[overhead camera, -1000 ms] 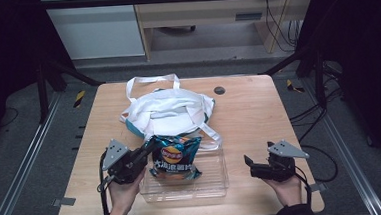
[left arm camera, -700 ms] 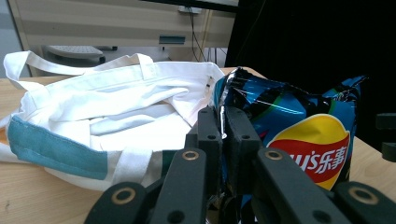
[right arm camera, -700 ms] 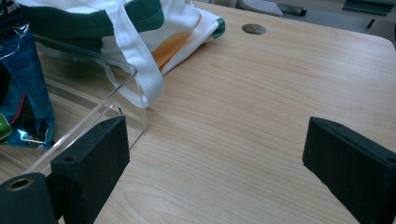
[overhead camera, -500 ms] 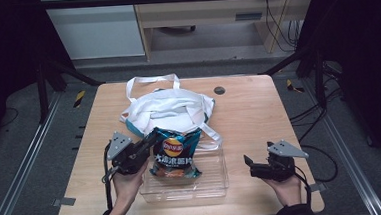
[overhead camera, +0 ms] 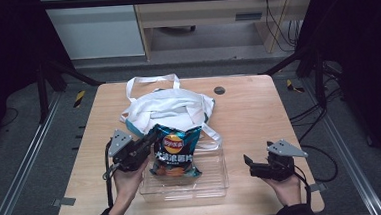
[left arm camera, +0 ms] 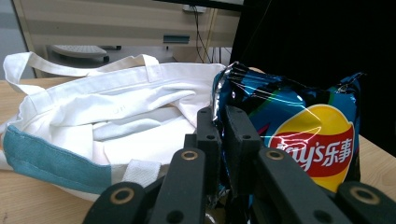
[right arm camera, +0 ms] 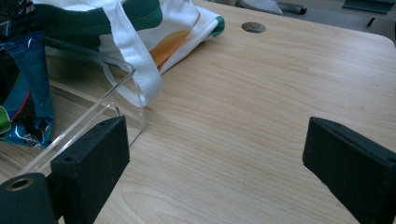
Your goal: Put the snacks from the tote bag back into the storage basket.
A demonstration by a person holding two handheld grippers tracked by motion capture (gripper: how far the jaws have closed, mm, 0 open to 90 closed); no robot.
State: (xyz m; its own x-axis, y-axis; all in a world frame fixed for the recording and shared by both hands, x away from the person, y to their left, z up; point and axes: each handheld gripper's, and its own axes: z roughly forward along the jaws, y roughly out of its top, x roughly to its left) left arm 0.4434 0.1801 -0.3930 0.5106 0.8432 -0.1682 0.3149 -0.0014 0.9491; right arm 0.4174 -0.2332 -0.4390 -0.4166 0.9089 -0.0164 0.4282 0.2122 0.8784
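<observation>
A blue Lay's chip bag point(overhead camera: 175, 149) hangs upright over the clear plastic tray point(overhead camera: 218, 181), its top edge near the white tote bag point(overhead camera: 166, 109). My left gripper point(overhead camera: 149, 140) is shut on the chip bag's upper left corner; in the left gripper view the black jaws pinch the crinkled corner of the chip bag point(left arm camera: 299, 135), with the tote bag point(left arm camera: 107, 121) behind. My right gripper point(overhead camera: 248, 164) rests open above the wood at the table's front right, nothing between its jaws. In the right gripper view the tray's corner point(right arm camera: 119, 88) and a tote strap point(right arm camera: 135, 60) lie ahead to the left.
The wooden table point(overhead camera: 259, 118) has a round dark grommet point(overhead camera: 219, 90) at the back. The tote's handles point(overhead camera: 152, 81) spread toward the far edge. Dark frame legs stand at both table sides.
My left gripper has lifted the chip bag up and away from me, out of the tray, toward the tote bag. The right gripper has stayed still.
</observation>
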